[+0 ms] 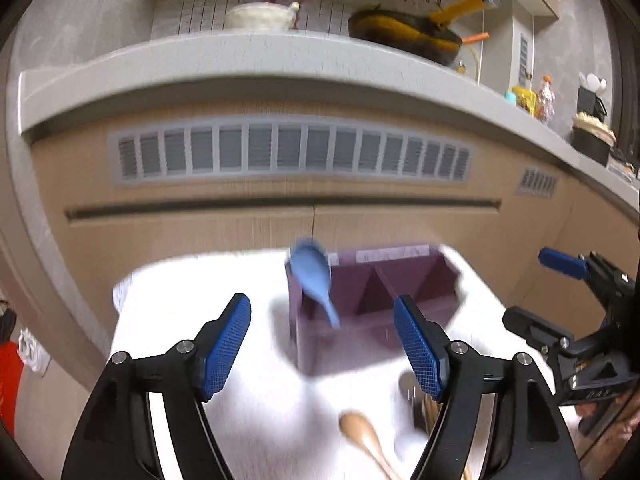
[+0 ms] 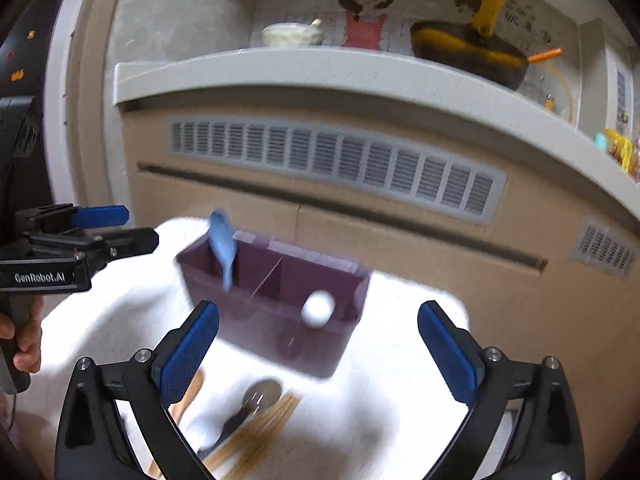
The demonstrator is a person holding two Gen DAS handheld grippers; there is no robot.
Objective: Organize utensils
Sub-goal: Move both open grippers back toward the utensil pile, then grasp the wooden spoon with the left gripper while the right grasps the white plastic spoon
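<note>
Both grippers' jaws open and empty, white ball at purple organizer only in right view

- One purple organizer with compartments
- One blue spoon standing in it
- One white spoon in it (blurred)
- One wooden spoon on the tabletop
- One dark-handled metal spoon
- One bundle of wooden chopsticks (too blurred to count)
- Two tongs: left tongs, right tongs

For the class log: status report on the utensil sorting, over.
Both grippers open, left, right, nothing held. Blue spoon and white spoon in organizer. Wooden spoon, chopsticks on cloth. Path clear.
</note>
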